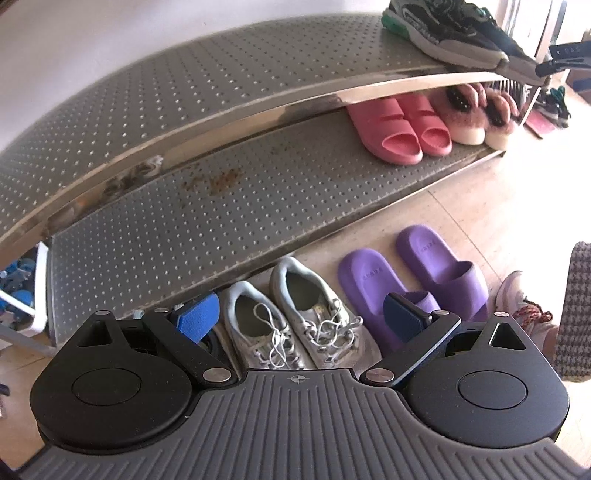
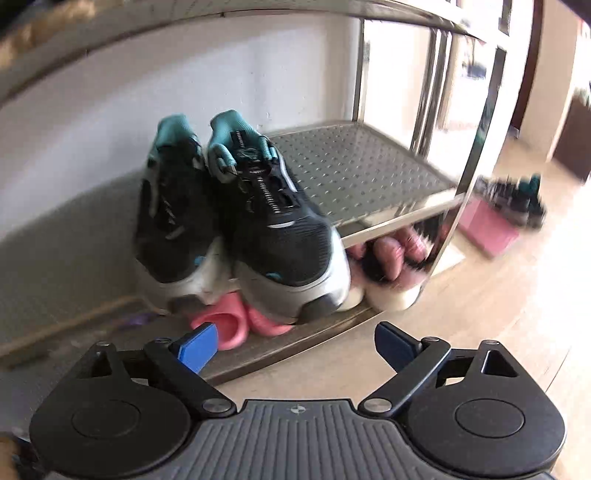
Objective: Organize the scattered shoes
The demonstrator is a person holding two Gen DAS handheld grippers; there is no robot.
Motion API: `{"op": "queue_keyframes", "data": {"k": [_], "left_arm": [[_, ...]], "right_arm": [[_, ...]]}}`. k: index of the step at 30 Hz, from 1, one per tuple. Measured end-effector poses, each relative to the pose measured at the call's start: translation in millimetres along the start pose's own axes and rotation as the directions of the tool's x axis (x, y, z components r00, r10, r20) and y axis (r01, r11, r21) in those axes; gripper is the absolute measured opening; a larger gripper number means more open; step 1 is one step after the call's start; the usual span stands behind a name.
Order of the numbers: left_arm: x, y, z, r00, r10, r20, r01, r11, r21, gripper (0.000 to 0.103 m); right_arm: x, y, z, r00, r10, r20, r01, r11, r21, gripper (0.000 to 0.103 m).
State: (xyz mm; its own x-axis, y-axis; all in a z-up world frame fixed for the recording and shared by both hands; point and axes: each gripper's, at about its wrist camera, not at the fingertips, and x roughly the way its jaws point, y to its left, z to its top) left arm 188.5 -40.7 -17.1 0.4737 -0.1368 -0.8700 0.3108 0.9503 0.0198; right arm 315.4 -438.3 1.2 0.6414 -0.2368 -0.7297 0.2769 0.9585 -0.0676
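A black and teal sneaker pair (image 2: 240,214) stands side by side on the upper perforated shelf (image 2: 354,166), toes over its front edge. My right gripper (image 2: 295,347) is open just in front of the toes, with nothing between its pads. The left wrist view shows the same pair (image 1: 443,29) at top right, with the right gripper (image 1: 561,58) beside the toes. My left gripper (image 1: 299,317) is open above a white laced sneaker pair (image 1: 295,314) on the floor. Purple slides (image 1: 413,273) lie to their right.
The lower shelf (image 1: 221,206) holds pink slides (image 1: 399,125) and fluffy pink slippers (image 1: 476,114) at its right end. Another dark sneaker (image 2: 517,199) sits on a pink mat (image 2: 487,229) beyond the rack. A person's foot in a pink shoe (image 1: 524,310) stands at the right.
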Motion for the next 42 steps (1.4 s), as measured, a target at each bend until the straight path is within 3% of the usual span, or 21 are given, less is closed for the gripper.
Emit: {"op": "queue_keyframes", "data": {"k": [2,4,7,11,19,29,32,39,41,42], "left_arm": [[3.0,-1.9,0.4,1.0,-0.001,-0.005,0.001,1.0,0.005,0.099],[5.8,-3.7,0.2,1.0,-0.003,-0.012,0.003,1.0,0.01,0.099],[9.7,-4.7,0.3,1.0,-0.005,-0.025,0.005,1.0,0.011,0.099],[13.4,-4.7,1.5,0.999,-0.006,-0.036,0.006,1.0,0.002,0.099],[18.8,-6.4,0.3,0.999,-0.006,-0.053,0.006,1.0,0.003,0.099],[21.9,9.5,-2.1,0.997,0.01,-0.075,-0.013,0.999,-0.038,0.099],[22.9,16.2,-1.0,0.996,0.018,-0.083,-0.023,0.998,-0.059,0.099],[13.3,23.1,8.2,0.997,0.042,-0.059,-0.047,0.995,-0.092,0.099],[8.0,25.9,11.1,0.998,0.052,-0.043,-0.056,0.993,-0.104,0.099],[5.3,27.8,11.9,0.998,0.06,-0.037,-0.064,0.991,-0.114,0.099]], "right_arm": [[5.9,-4.3,0.7,1.0,0.007,0.007,-0.007,1.0,0.016,0.089],[11.0,-9.1,0.7,1.0,0.019,0.005,-0.019,0.999,0.034,0.077],[23.7,-12.2,2.4,0.998,0.052,-0.025,-0.05,0.997,0.066,0.069],[32.1,-8.0,7.0,0.998,0.042,-0.036,-0.04,0.997,0.061,0.073],[50.7,-2.8,20.3,0.999,0.022,-0.029,-0.017,0.987,0.158,0.073],[80.2,5.0,37.2,0.995,-0.097,0.029,0.09,0.976,0.198,0.073],[75.5,0.7,39.1,0.996,-0.09,0.003,0.088,0.976,0.198,0.079],[8.7,18.6,39.6,0.992,-0.104,0.066,0.104,0.995,0.004,0.092],[-8.0,25.5,36.9,0.995,-0.084,0.054,0.085,0.996,-0.009,0.093],[-19.0,36.5,32.1,0.998,-0.035,0.049,0.036,0.999,-0.023,0.095]]}}
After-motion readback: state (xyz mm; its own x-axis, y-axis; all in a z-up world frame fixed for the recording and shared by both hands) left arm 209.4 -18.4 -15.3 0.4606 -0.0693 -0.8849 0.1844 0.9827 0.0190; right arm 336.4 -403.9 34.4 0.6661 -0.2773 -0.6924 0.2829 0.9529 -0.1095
